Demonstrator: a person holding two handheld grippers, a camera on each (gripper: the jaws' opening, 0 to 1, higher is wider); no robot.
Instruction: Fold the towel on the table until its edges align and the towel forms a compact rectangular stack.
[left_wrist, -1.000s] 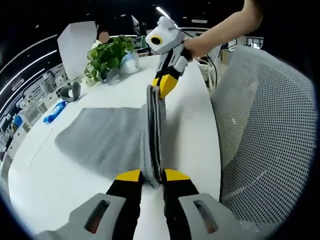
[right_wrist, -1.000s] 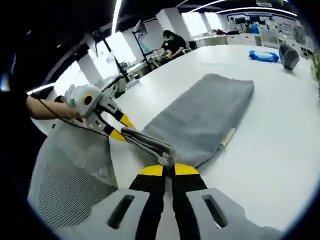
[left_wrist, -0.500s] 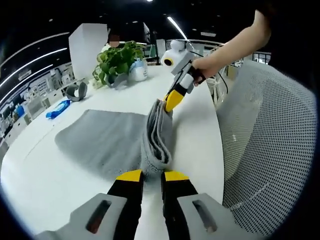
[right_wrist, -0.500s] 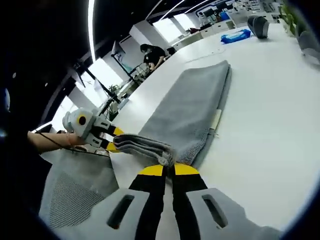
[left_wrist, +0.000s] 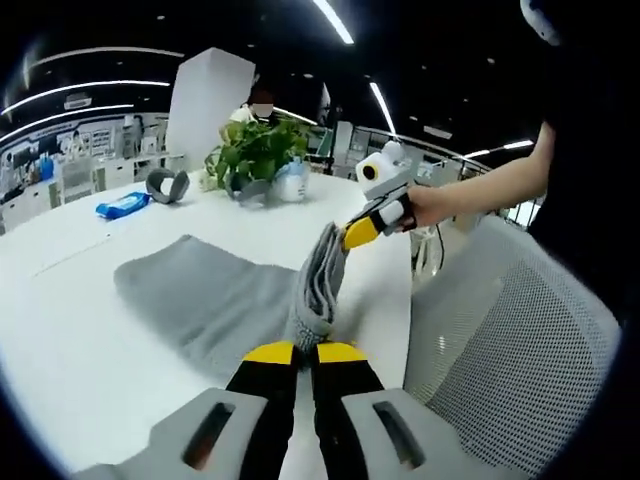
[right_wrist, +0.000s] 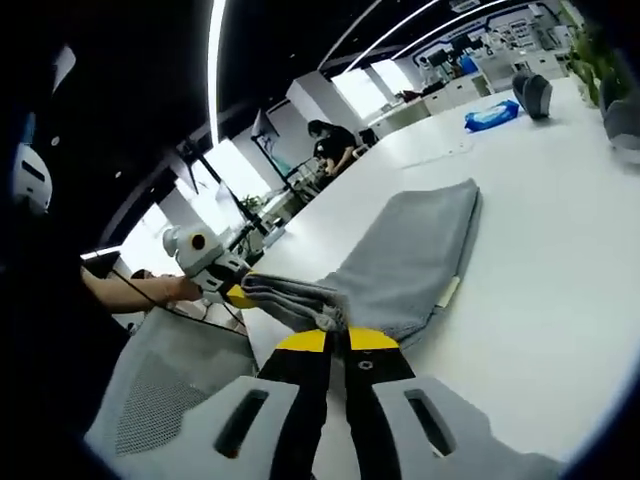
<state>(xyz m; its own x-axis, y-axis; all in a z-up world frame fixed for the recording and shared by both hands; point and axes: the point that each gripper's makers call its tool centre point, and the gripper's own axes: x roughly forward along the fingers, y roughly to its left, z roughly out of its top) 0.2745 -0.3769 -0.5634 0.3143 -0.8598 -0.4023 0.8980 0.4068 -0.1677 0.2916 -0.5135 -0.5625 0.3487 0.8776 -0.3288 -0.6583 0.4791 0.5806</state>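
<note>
Two grippers clenched on one lifted edge of the grey towel.

The left gripper pinches the towel's near corner between closed yellow-tipped jaws; the right gripper, held by a hand, clamps the same edge farther along, so the edge stands up off the white table while the rest lies flat to the left. Beyond sit a potted plant, a blue packet and a grey headset. A mesh chair stands right.
</note>
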